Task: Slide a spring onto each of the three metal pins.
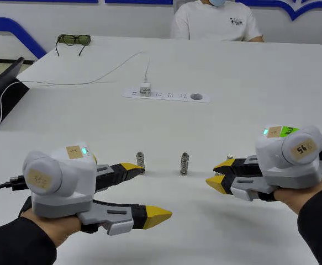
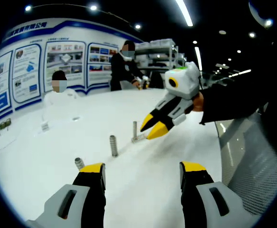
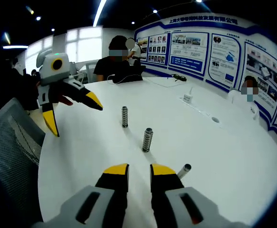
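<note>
Watching from beside the white table (image 1: 249, 72). The left pin (image 3: 124, 109) stands upright with a spring (image 3: 124, 118) on it, and so does the middle pin (image 3: 148, 130) near it. The third pin (image 3: 184, 169) looks bare and sits just beside the right gripper (image 1: 220, 174), whose jaws are only a little apart with nothing between them. The left gripper (image 1: 144, 190) is spread wide and holding nothing, one tip close to the left pin. Farther back, a power strip (image 1: 174, 96) has a white charger (image 1: 145, 88) plugged into it.
</note>
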A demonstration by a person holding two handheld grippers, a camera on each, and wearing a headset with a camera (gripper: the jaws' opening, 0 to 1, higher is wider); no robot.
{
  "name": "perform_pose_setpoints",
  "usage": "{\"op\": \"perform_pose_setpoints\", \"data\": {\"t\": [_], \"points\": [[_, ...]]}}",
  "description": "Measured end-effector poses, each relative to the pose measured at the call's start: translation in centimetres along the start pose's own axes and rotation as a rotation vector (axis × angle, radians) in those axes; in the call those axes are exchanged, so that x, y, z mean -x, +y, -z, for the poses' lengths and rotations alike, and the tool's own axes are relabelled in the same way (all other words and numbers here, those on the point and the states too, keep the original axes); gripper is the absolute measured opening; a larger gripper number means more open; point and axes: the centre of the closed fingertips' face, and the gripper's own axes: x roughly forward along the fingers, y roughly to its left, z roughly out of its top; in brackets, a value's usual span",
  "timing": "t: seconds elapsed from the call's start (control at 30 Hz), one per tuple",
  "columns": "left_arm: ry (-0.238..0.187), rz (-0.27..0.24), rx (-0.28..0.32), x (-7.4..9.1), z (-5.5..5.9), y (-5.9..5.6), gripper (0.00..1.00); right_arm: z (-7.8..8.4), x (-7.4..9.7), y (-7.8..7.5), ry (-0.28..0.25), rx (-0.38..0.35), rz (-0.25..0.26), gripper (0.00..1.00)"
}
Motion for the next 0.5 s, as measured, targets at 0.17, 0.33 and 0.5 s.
{"op": "perform_pose_setpoints", "data": {"t": [0.17,0.33,0.5], "points": [[0.002,0.001,0.0,0.0,0.0,0.0,0.64,1.1,1.2,-1.2,0.011,-0.014,0.034,0.19],[0.003,0.005,-0.003,-0.1,-0.1,-0.1,0.64,1.9,1.8,-2.8,0.015,-0.035,0.07,0.19],[0.006,0.006,-0.006,-0.2,-0.2,-0.2,0.64,3.1,1.6,-4.1,0.037,-0.05,0.09,0.19]]}}
